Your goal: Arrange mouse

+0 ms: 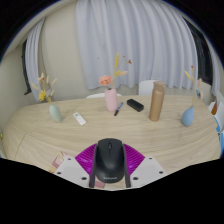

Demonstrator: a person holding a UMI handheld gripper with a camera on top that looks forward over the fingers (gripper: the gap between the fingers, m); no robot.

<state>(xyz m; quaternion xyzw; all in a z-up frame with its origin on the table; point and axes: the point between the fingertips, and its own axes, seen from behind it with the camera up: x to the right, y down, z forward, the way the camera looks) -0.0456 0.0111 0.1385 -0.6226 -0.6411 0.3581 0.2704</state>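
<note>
Between the jaws of the hand-held gripper [108,172], at six o'clock from the middle of the pale wooden worktop [60,135], sits a black mouse [108,160]. The magenta pads [86,158] flank it on both sides and look to be pressing its flanks, so the jaws appear narrowed onto it, holding it; whether it is lifted or resting on the worktop cannot be told. Beyond it, toward twelve o'clock, stand a pink vase [110,99] with dried stems, a dark flat object [134,104] and a brown cylinder [157,102]. A blue vase [55,113] stands at ten o'clock with a small white item [79,119] just beside it, another blue vase [188,116] at two o'clock. The task looks about midway: the mouse is in hand, its final spot yet to be reached.
</note>
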